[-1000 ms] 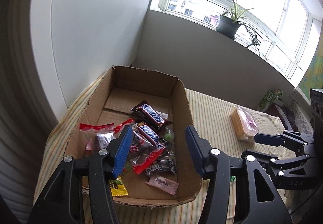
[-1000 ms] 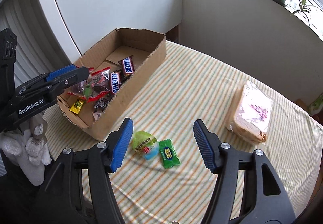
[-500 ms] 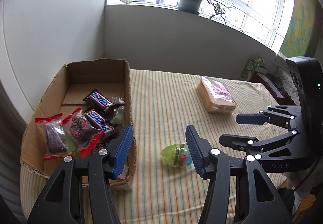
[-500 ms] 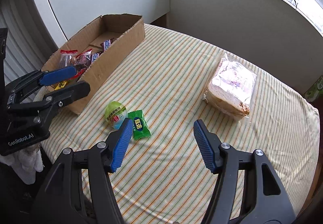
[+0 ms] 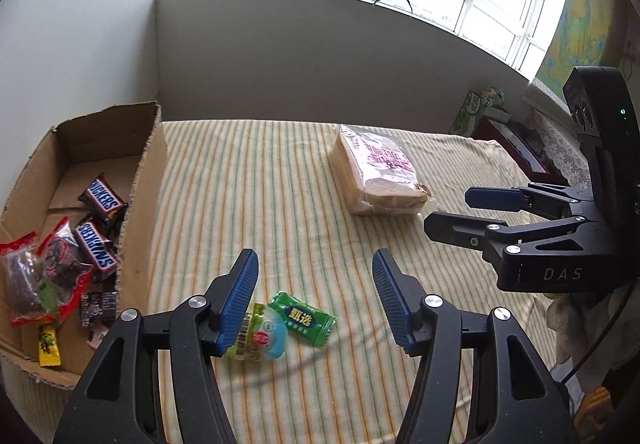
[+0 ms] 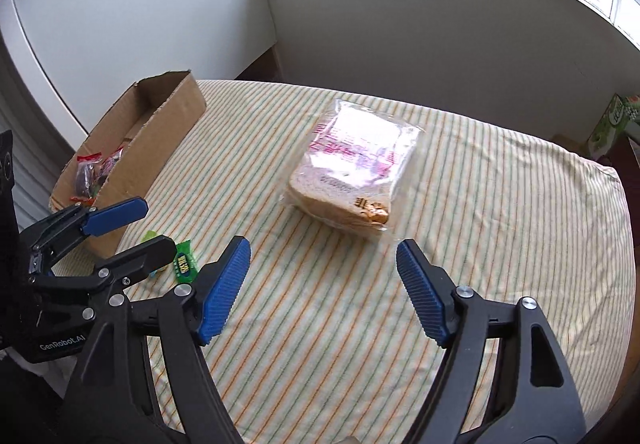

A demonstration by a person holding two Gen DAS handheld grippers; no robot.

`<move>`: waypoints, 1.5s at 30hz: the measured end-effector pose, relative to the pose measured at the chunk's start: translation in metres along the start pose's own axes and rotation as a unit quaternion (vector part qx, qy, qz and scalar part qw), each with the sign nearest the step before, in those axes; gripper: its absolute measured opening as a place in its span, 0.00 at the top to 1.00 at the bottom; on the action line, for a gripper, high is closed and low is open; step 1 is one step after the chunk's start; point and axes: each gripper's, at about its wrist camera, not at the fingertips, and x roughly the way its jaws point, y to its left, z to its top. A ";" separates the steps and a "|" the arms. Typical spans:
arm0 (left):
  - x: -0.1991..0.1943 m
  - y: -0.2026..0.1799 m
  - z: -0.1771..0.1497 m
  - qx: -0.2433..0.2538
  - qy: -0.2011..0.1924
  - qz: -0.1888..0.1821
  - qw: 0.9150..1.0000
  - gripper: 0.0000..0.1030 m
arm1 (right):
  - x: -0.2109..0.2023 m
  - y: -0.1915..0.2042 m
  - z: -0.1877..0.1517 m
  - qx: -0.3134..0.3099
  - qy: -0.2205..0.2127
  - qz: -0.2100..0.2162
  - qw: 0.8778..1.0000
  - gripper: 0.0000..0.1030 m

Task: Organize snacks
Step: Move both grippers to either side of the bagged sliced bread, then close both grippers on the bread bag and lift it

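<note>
1. A second ago your left gripper looked down into the cardboard box; it has since swung right, out over the striped cloth. Its jaws are spread wide with nothing between them. I take that to mean the box visit is over and you are heading for the next loose snack.
2. At the far left, the box holds Snickers bars, red-edged packets and a small yellow sweet, so much of the sorting looks done.
3. Just right of the box's near corner lie a round green-and-blue candy and, touching it, a flat green sachet. The left finger hides part of the round one; both sit low between the fingers, close in.
4. Mid-table, well apart from these, is the bagged bread, alone on the cloth.
5. Your right gripper has turned away from the two sweets toward the bread; it too is released and carries nothing.
6. Nothing blocks either pickup. The box wall stands near the sweets, and the two grippers are close together there, so mind a clash.
</note>
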 end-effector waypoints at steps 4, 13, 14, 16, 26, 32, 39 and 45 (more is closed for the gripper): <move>0.015 -0.007 0.006 -0.007 0.011 -0.011 1.000 0.41 | 0.007 -0.033 0.004 0.046 0.000 0.022 0.999 0.23; 0.053 -0.016 0.018 -0.023 0.041 -0.031 0.998 0.36 | 0.028 -0.072 0.016 0.111 -0.002 0.082 0.990 0.23; 0.055 -0.016 0.020 -0.026 0.043 -0.030 0.998 0.36 | 0.031 -0.072 0.017 0.111 0.000 0.085 0.990 0.23; 0.059 -0.018 0.023 -0.023 0.042 -0.022 0.999 0.36 | 0.038 -0.071 0.020 0.110 0.004 0.091 0.990 0.23; 0.075 -0.025 0.040 -0.031 0.037 -0.018 0.999 0.36 | 0.072 -0.071 0.032 0.113 0.022 0.121 0.986 0.23; 0.086 -0.020 0.045 -0.041 0.045 -0.028 0.998 0.36 | 0.081 -0.076 0.038 0.128 0.022 0.140 0.982 0.23; 0.092 -0.022 0.050 -0.045 0.050 -0.045 0.997 0.36 | 0.082 -0.076 0.041 0.122 0.021 0.141 0.982 0.23; 0.101 -0.032 0.051 -0.034 0.056 -0.055 0.996 0.36 | 0.081 -0.084 0.040 0.120 0.028 0.155 0.980 0.32</move>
